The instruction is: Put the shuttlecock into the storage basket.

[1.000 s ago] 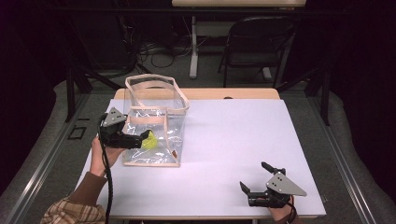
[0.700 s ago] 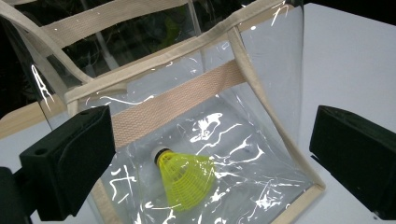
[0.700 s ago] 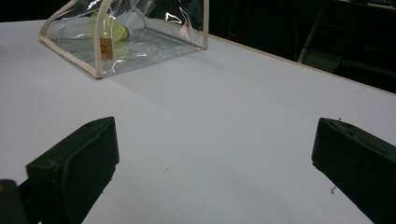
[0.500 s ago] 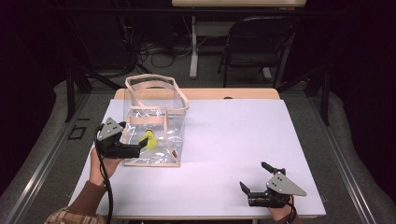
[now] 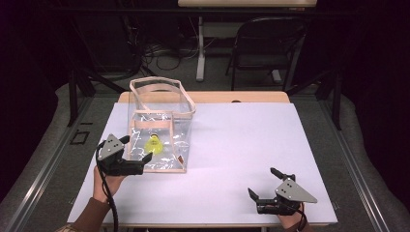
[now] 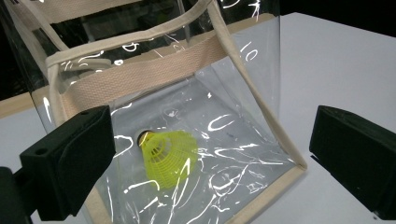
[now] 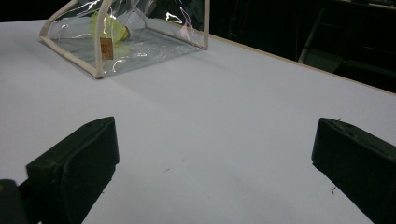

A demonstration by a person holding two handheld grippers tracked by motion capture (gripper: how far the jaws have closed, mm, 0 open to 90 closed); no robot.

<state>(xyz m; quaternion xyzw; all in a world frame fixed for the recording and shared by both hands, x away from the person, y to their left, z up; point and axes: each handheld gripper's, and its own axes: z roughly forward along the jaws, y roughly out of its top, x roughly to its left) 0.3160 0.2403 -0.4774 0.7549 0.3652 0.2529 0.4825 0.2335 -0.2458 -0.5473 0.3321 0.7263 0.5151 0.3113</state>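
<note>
Left gripper [image 5: 138, 153] sits at the near-left corner of the bag [image 5: 159, 130], jaws wide, nothing between them. In the left gripper view the jaws frame the bag's near wall without touching it, so my read is a release pose: standing off so the soft plastic isn't dragged.

Bag is clear, with tan webbing trim and a handle loop. It stands upright on the white table [image 5: 241, 145], left of centre, mouth up. Being upright is what keeps the contents in; the walls look slack and wrinkled, so a nudge could fold them.

Shuttlecock [image 6: 169, 151], yellow-green mesh, lies on its side on the bag floor, towards the left-near part. The dark spot at its far end is probably the cork, but glare on the plastic makes that hard to confirm. It's inside the bag, apart from both grippers.

Mid-table right of the bag is bare, leaving room for either hand to work.

Right gripper [image 5: 265, 186] rests at the near-right edge of the table, well apart from the bag, jaws wide and empty. The right gripper view looks across open table to the bag at far left, with a small tan tag [image 7: 106, 48] on its near corner. It looks parked: out of the way while the left hand works.
</note>
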